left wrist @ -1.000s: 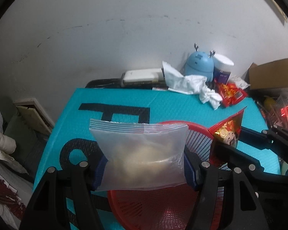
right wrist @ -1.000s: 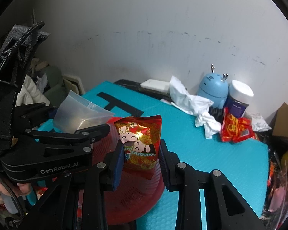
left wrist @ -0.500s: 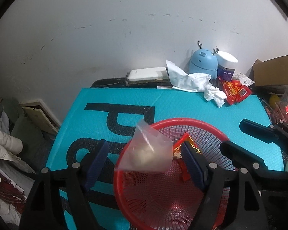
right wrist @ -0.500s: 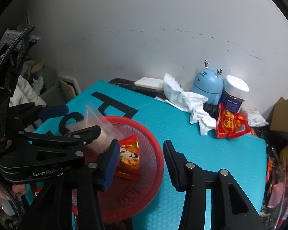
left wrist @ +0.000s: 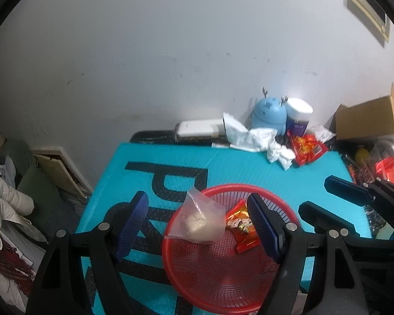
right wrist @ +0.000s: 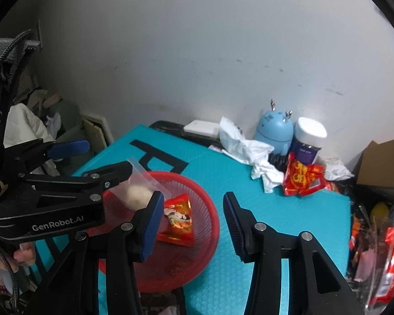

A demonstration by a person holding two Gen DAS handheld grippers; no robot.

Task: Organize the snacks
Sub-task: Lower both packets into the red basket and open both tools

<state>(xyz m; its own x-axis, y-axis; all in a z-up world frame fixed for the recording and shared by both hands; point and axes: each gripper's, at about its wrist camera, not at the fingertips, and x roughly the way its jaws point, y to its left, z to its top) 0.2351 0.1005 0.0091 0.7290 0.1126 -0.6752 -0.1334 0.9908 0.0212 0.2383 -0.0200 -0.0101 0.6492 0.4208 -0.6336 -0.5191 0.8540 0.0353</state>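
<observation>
A red mesh basket (left wrist: 166,246) sits on the teal mat (left wrist: 249,165). Inside it lie a clear zip bag of pale food (left wrist: 199,220), leaning on the far left rim, and a red snack packet (left wrist: 243,227) beside it. My left gripper (left wrist: 197,198) hovers above the basket, open, touching neither item. My right gripper (right wrist: 192,197) is also open and empty over the basket's (right wrist: 215,223) right side, with the packet (right wrist: 180,218) and the bag (right wrist: 139,189) below it. Each view catches the other gripper: the right one (left wrist: 315,194) and the left one (right wrist: 106,156).
At the back of the mat stand a blue antlered gadget (left wrist: 269,115), a white-lidded jar (left wrist: 299,116), crumpled white tissue (left wrist: 252,136), more red packets (left wrist: 307,148) and a flat white box (left wrist: 197,130). A cardboard box (left wrist: 367,118) and clutter fill the right; padded clothing lies left.
Both grippers opened and let go: the zip bag and the red packet dropped into the basket. Both grippers then rose and drew back from it.
</observation>
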